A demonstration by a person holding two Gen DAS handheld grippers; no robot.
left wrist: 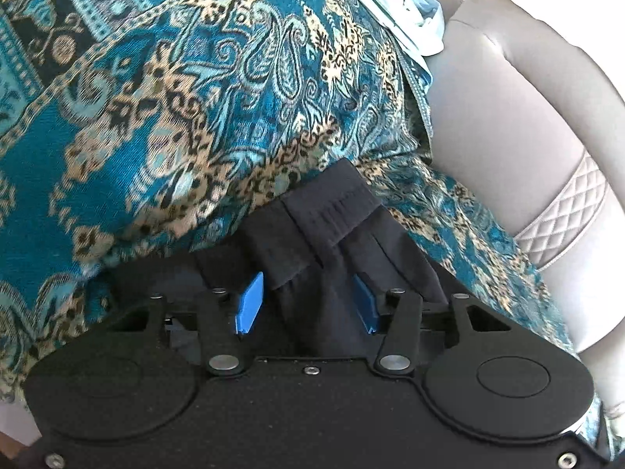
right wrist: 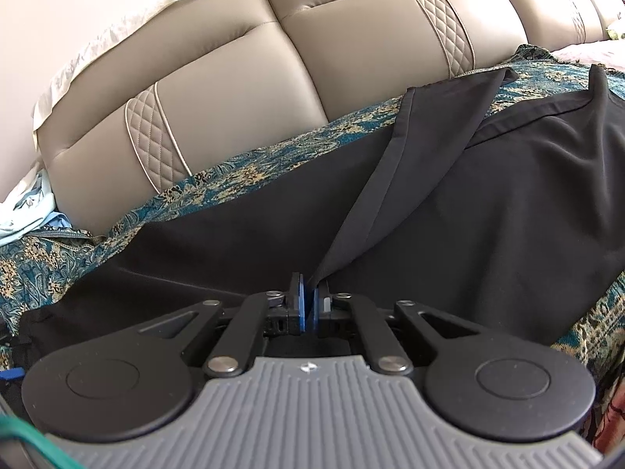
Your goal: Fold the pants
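On the patterned bedspread, left hand-held gripper gapes around bunched pants ungripped, right hand-held gripper pinches a hem: lifting risks one-sided drag.

We see a teal, gold and black paisley woven throw spread over the surface. Behind it stands a padded beige leather headboard with quilted diamond-stitched bands. A cream ruffled cloth lies along its top. Pale blue crumpled fabric sits at the corner. Soft daylight falls evenly.
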